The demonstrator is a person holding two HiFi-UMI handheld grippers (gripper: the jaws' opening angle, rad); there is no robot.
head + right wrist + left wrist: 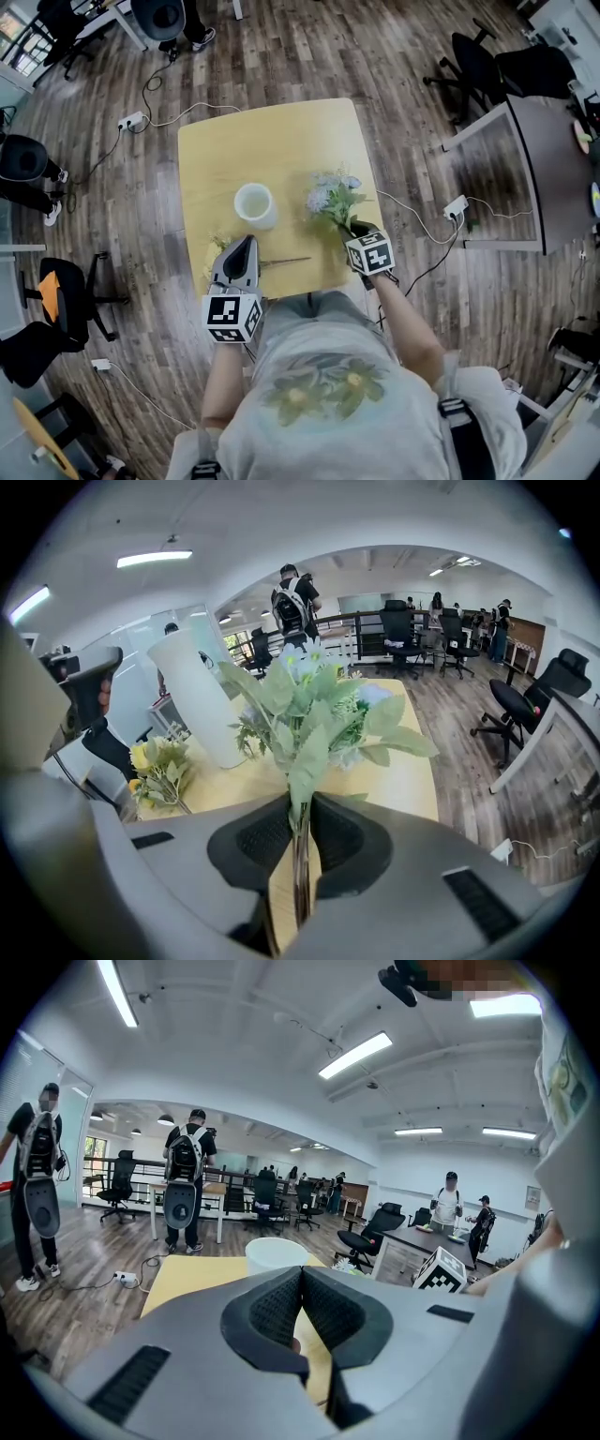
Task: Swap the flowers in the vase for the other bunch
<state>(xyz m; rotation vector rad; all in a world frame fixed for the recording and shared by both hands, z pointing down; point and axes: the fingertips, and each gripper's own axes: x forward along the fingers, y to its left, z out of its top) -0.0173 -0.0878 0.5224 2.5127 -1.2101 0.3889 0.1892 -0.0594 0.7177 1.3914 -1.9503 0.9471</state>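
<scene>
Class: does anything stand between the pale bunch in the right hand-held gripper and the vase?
Nothing visible does: bare table separates the pale bunch from the vase, whose mouth looks empty; the yellow bunch lies aside.

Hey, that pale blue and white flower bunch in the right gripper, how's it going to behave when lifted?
Probably light: the pale blue and white flower bunch is mostly thin leaves and small blooms. It may sway or pivot, since the right gripper pinches only slim stems below a wide head.
</scene>
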